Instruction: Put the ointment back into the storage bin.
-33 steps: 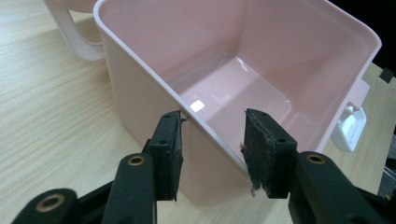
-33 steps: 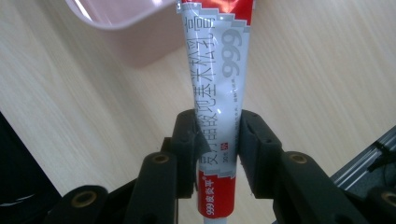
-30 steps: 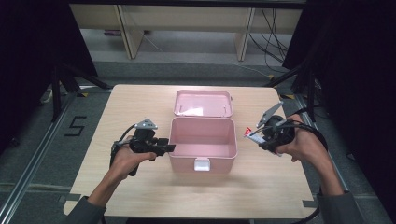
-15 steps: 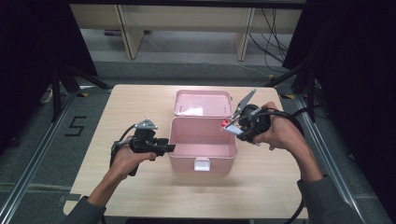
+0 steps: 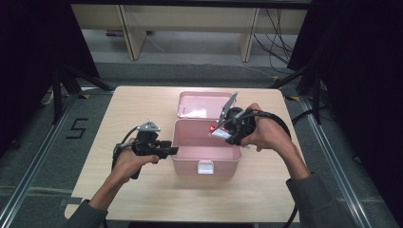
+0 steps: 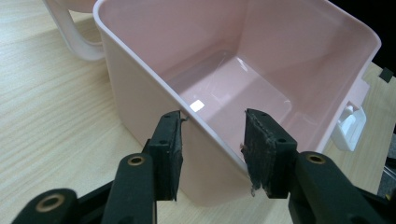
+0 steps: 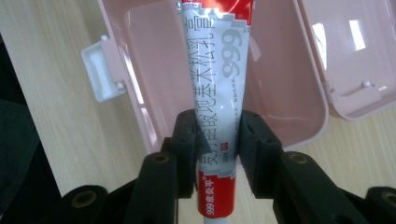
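An open pink box (image 5: 190, 159) stands mid-table, its lid (image 5: 202, 104) lying flat behind it. My left gripper (image 5: 167, 150) has its jaws astride the box's near left corner (image 6: 212, 158), one pad outside and one inside, shut on the wall. The box interior (image 6: 233, 88) is bare. My right gripper (image 5: 219, 129) hovers over the box's right part, shut on a white and red ointment tube (image 7: 219, 70). The tube (image 5: 217, 133) hangs above the box's open inside (image 7: 280, 93).
A white latch (image 5: 205, 167) sits on the box's front wall; it also shows as the latch (image 7: 100, 70) beside the tube. Bare wooden table (image 5: 142, 199) lies in front and to the left. A shelf frame (image 5: 190, 28) stands beyond the far edge.
My right gripper has carried the tube leftward, from beside the box's right edge to above its opening. The left gripper and the box have stayed still.
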A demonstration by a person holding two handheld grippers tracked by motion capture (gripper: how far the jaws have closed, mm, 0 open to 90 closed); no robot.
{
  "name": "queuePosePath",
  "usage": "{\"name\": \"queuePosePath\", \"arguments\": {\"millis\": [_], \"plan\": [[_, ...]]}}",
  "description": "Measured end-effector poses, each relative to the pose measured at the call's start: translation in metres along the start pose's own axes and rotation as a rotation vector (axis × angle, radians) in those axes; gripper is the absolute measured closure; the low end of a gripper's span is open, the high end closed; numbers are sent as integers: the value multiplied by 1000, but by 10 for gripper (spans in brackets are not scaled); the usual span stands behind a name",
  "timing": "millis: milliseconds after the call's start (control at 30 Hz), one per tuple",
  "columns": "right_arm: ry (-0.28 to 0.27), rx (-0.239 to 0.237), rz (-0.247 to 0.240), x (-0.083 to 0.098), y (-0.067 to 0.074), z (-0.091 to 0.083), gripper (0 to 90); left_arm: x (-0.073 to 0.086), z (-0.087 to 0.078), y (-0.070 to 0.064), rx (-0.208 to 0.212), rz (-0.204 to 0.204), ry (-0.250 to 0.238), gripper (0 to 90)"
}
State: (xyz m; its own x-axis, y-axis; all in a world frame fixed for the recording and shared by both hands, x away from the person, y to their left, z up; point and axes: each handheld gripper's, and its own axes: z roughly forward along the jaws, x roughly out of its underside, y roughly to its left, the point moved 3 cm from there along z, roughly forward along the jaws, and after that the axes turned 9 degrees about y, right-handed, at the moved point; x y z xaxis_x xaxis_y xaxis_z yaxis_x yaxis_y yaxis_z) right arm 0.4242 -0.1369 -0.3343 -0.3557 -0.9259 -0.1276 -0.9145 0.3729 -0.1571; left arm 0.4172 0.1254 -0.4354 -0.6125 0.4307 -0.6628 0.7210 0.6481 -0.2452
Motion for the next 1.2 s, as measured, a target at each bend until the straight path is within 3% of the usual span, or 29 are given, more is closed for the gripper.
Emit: {"name": "queuePosePath", "arguments": {"millis": [67, 167, 500, 600, 667, 733, 833, 867, 933, 967, 1067, 1200], "plan": [[4, -8, -1, -4, 3, 1, 696, 0, 0, 0, 0, 0, -1, 570], [34, 19, -62, -12, 4, 7, 696, 0, 0, 0, 0, 1, 0, 569], [65, 0, -138, -28, 10, 27, 696, 0, 0, 0, 2, 1, -1, 568], [76, -13, -142, -29, 11, 33, 696, 0, 0, 0, 3, -1, -4, 568], [96, -24, -113, -28, 13, 36, 695, 0, 0, 1, 10, 0, 0, 567], [95, -24, -146, -29, 11, 42, 696, 0, 0, 1, 10, -1, 0, 566], [115, -40, -111, -28, 14, 46, 695, 0, 0, 1, 10, 1, 0, 566], [117, -37, -133, -29, 13, 47, 695, 0, 0, 1, 10, 0, 0, 566], [121, -44, -129, -28, 14, 50, 696, 0, 0, 1, 10, 0, 0, 566], [115, -37, -157, -28, 12, 52, 696, 0, 0, 1, 9, 1, 0, 566], [123, -39, -144, -28, 14, 54, 696, 0, 0, 1, 9, 0, 0, 566], [126, -47, -163, -27, 13, 58, 697, 0, 0, 0, 3, -1, -1, 567]]}}
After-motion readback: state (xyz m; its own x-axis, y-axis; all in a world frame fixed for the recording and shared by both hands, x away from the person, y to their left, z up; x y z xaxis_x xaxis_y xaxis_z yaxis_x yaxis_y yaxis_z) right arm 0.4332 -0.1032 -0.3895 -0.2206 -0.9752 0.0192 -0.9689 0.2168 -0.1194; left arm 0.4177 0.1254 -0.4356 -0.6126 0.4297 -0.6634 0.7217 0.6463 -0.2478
